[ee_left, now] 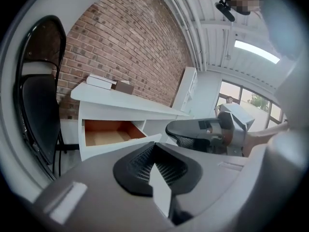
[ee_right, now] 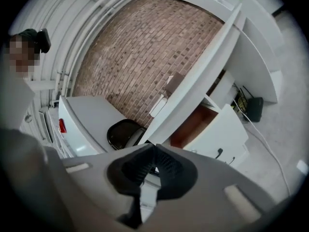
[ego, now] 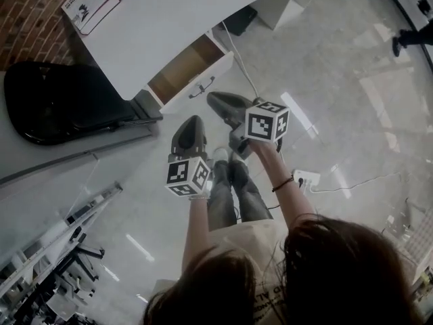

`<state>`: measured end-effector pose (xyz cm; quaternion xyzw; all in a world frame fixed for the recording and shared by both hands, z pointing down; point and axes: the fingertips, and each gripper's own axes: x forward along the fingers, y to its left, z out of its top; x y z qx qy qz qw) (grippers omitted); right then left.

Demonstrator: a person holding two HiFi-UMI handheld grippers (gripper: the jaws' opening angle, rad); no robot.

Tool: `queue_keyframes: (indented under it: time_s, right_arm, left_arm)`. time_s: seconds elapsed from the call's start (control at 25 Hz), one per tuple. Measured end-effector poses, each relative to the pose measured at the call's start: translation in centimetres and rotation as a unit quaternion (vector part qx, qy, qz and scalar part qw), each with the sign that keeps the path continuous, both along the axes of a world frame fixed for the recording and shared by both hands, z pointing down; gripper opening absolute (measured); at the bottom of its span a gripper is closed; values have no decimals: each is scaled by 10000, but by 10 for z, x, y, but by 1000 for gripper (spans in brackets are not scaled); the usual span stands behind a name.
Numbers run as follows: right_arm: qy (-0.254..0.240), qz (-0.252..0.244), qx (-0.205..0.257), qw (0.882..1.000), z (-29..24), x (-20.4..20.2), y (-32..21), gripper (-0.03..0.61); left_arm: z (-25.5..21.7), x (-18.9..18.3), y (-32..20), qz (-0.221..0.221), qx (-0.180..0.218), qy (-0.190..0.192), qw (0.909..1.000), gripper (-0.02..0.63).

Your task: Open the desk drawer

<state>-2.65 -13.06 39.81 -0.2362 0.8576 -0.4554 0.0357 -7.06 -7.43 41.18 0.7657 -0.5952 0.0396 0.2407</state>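
The white desk (ego: 155,26) stands at the top of the head view with its drawer (ego: 184,68) pulled out, showing a bare wooden inside. A dark handle (ego: 201,87) sits on the drawer's white front. My left gripper (ego: 192,120) is shut on nothing and hovers over the floor, short of the drawer. My right gripper (ego: 214,99) is also shut and empty, with its tips just below the drawer front. The left gripper view shows the open drawer (ee_left: 108,132) beyond the shut left gripper (ee_left: 155,146). In the right gripper view, the drawer (ee_right: 198,122) lies past the shut right gripper (ee_right: 153,151).
A black folding chair (ego: 67,103) stands left of the desk. A booklet (ego: 91,2) lies on the desk top. A black bag (ego: 240,19) sits under the desk, and a white power strip (ego: 306,178) with a cable lies on the floor. Stand legs (ego: 61,249) are at lower left.
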Motion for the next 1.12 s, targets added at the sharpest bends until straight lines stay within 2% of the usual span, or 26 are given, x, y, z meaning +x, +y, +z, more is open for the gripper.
queue_keyframes:
  time_s: [0.16, 0.36, 0.96, 1.12]
  right_arm:
    - [338, -207, 524, 9978, -33, -3, 13, 15]
    - [858, -440, 1210, 9880, -68, -7, 29, 5]
    - [1355, -674, 2217, 9633, -121, -11, 55, 3]
    - [1330, -642, 2288, 9622, -124, -9, 58, 3]
  left_arm:
    - [-23, -3, 5, -7, 107, 50, 9999, -2]
    - [-52, -3, 11, 129, 269, 51, 9995, -3]
    - [-107, 11, 20, 532, 638, -24, 9965, -3]
    - [-114, 6, 18, 517, 683, -62, 9963, -2]
